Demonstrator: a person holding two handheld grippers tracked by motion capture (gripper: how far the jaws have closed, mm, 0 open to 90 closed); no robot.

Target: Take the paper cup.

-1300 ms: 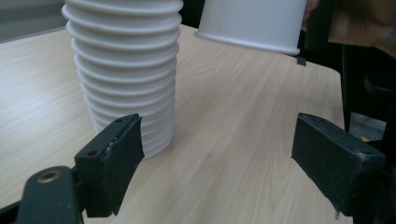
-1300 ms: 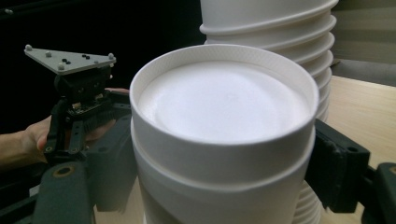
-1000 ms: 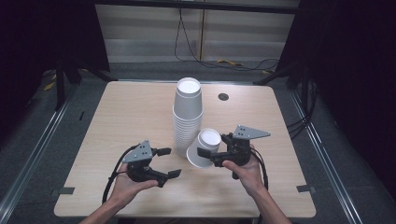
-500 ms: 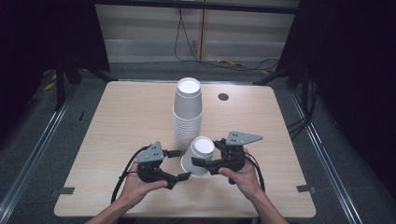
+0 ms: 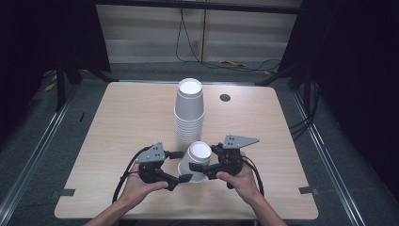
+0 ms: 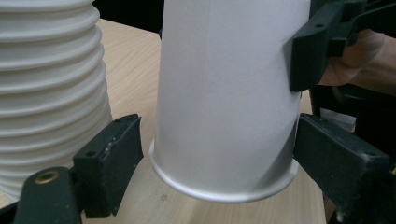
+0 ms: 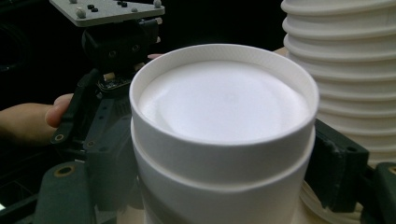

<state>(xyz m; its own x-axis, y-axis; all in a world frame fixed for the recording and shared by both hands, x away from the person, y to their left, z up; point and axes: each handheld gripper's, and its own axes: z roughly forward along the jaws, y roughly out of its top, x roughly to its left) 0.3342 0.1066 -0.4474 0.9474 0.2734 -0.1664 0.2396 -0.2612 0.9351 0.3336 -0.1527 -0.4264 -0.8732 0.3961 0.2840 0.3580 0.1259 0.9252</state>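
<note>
You are working in a dark room with a grey floor [image 5: 51, 141], black stands on both sides and loose cables [image 5: 226, 63] lying along a pale back wall [image 5: 141, 33]. Before you sits the light wooden surface [image 5: 127, 117] with rounded corners and a small round dark cable hole [image 5: 225, 98] near its far edge. At the middle of that surface stands a tall stack of white paper cups [image 5: 189, 113], bottoms up. Just in front of the stack, toward you, is an inverted white paper cup [image 5: 195, 162], tilted, its rim lifted off the wood on the near side in the left gripper view; the right gripper view shows a second rim line below its top, so it may be two cups nested. Your right hand-held gripper [image 5: 203, 160] has its jaws pressed against the cup's sides, gripping it. Your left hand-held gripper [image 5: 181, 166] sits spread wide, its jaws flanking the cup's lower rim with a gap on the stack side.
</note>
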